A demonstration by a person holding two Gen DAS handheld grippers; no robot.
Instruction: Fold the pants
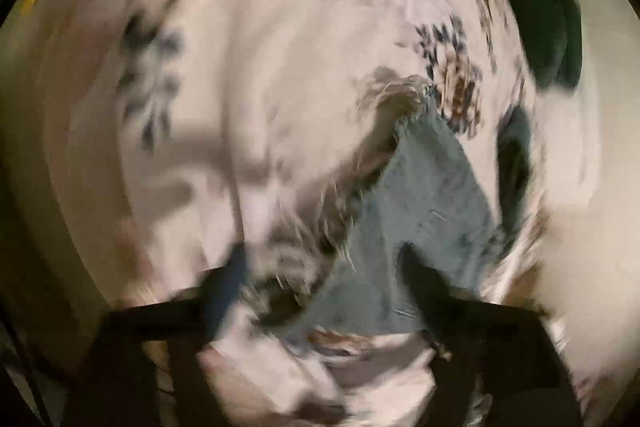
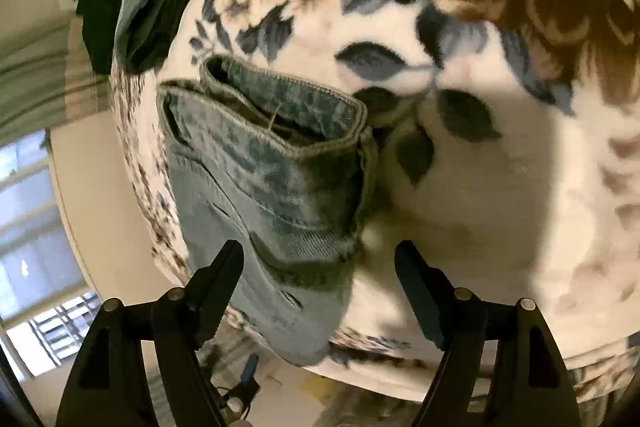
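Over at about 10 o'clock in your right wrist view, the pants [image 2: 272,163] are sitting bunched up on the floral blanket [image 2: 460,187], hem ends stacked and gaping toward 12, with the rest trailing down toward 6 past the blanket's edge. Your right gripper [image 2: 320,275] is spread wide and holding nothing; its left finger sits over the denim, though I can't tell if it actually touches. The left wrist view is badly motion-blurred, but your left gripper [image 1: 324,279] looks spread too, with a strip of the same denim running from between its fingers up toward 1 o'clock.

Handling-wise, I'd guess this is mid-weight denim: floppy, not slippery, and the plush blanket will drag on it. The thick stitched hem looks like your best bite, since it won't slide out of a pinch. Grab both layers together or the leg will peel open when you lift.
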